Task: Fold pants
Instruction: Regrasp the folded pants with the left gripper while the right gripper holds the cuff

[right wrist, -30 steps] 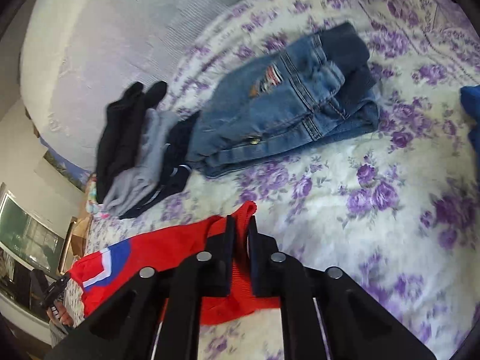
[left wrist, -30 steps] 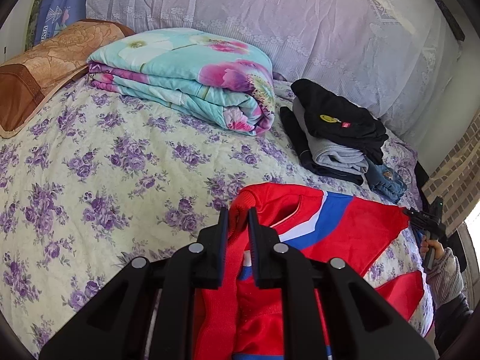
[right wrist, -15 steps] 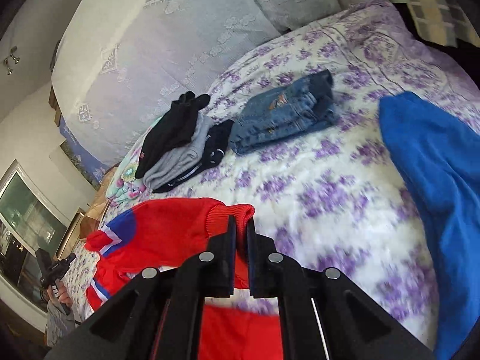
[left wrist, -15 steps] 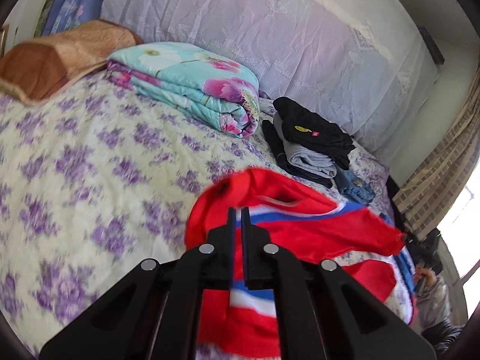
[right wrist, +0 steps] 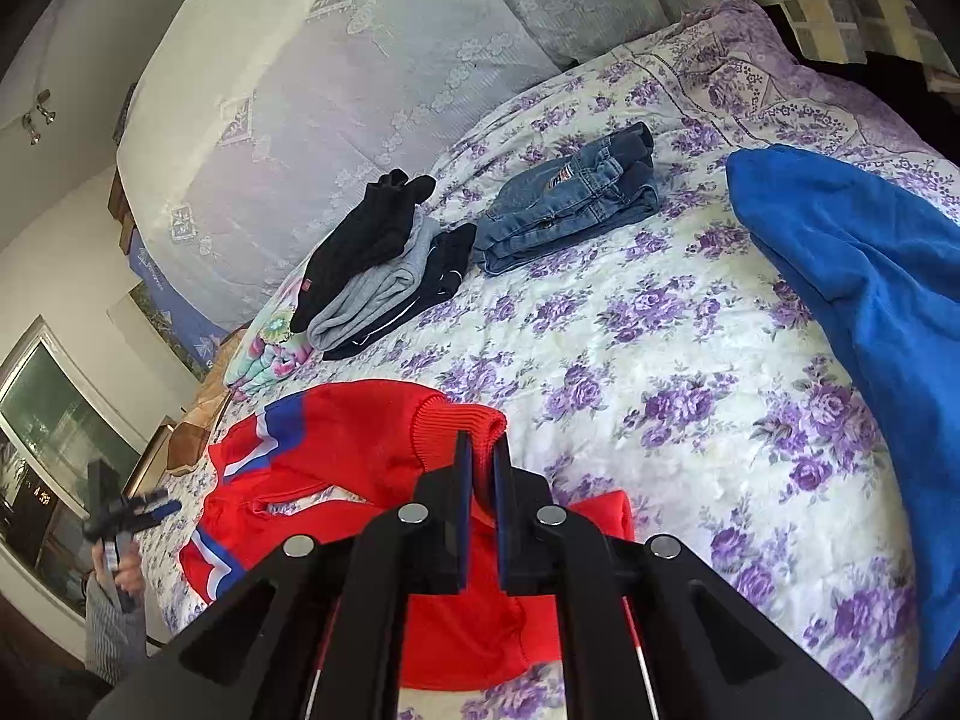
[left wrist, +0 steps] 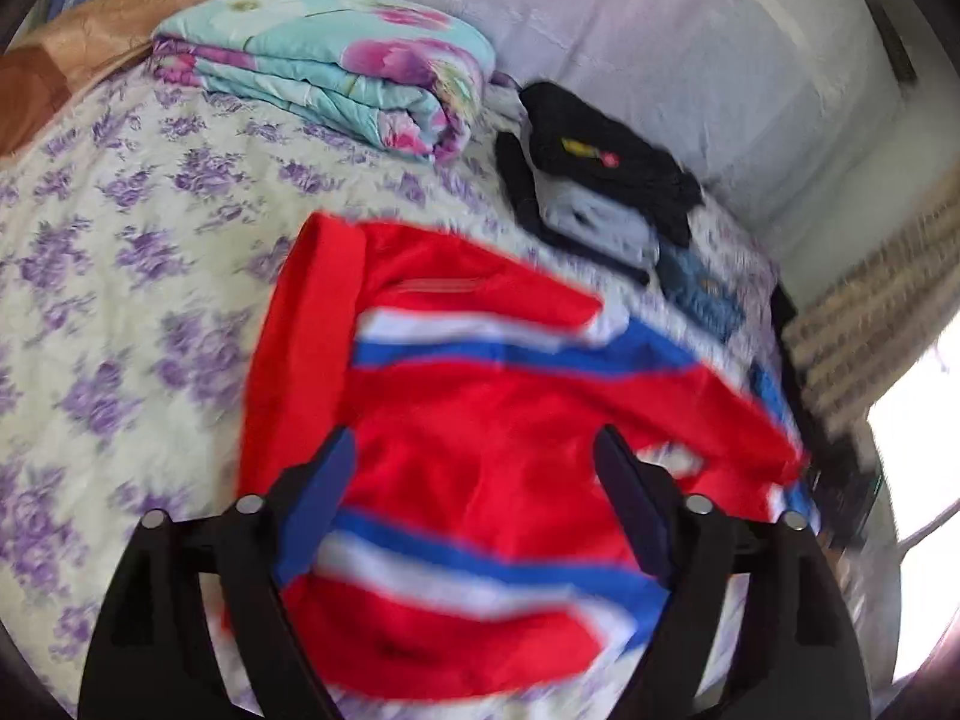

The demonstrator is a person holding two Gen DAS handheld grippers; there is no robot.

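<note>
Nearest the cameras, the right gripper (right wrist: 479,462) is pinching the ribbed red cuff of the pants (right wrist: 360,444), while the left gripper (left wrist: 471,480) is hovering wide apart, gripping nothing, over the smooth striped cloth lying on the quilted floral bedspread (right wrist: 660,360). Beyond, folded jeans (right wrist: 570,198) are lying well apart.

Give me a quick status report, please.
Left claw open over red pants. Right claw shut on cuff. Nothing in the way.

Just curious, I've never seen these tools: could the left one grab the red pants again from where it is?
Probably yes. The left gripper is open right above the red pants, nothing lies between them, and the right gripper grips only the ribbed cuff.
</note>
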